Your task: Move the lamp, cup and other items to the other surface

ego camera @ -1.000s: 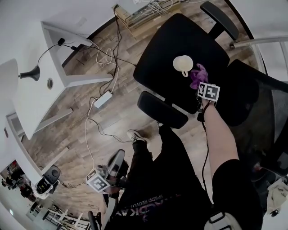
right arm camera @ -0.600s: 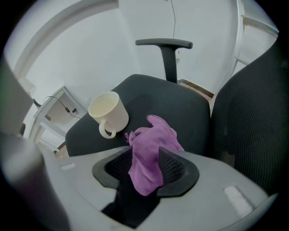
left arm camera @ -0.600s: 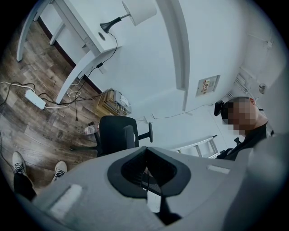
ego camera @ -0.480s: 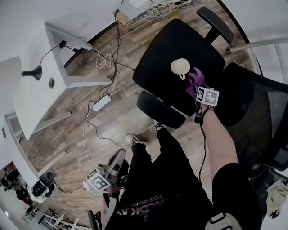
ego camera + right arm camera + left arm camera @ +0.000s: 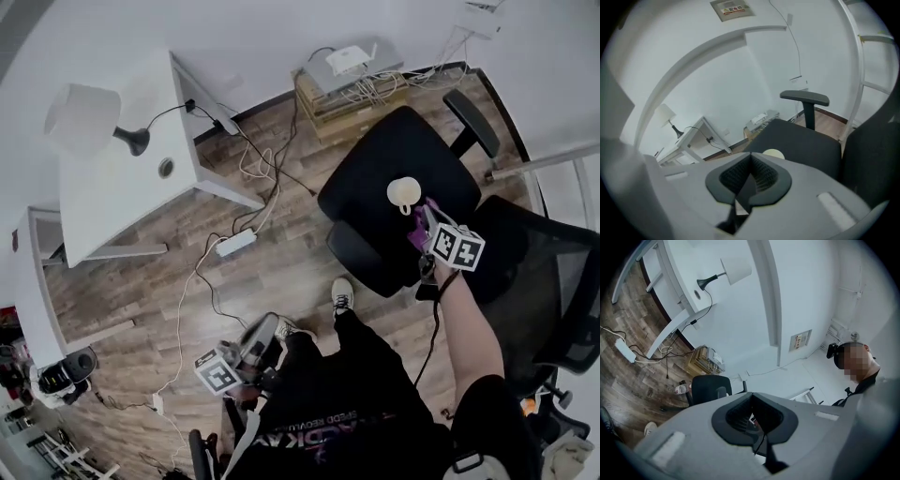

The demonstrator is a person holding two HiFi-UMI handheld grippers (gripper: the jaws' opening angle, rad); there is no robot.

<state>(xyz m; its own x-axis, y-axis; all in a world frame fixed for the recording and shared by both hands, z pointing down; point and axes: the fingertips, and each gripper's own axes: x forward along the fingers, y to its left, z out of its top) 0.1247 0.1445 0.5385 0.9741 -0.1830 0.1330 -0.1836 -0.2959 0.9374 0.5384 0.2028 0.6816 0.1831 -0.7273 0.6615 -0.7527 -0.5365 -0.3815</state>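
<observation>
Your right claw (image 5: 750, 174) just shut, empty, near the cup (image 5: 404, 193) on the chair (image 5: 375, 178) seat. Your left claw (image 5: 752, 413) is shut too, free for the lamp (image 5: 84, 117).

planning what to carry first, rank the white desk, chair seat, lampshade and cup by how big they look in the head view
1. white desk
2. chair seat, nearly the same as the desk, so these two are uncertain
3. lampshade
4. cup, clearly the smallest
</observation>
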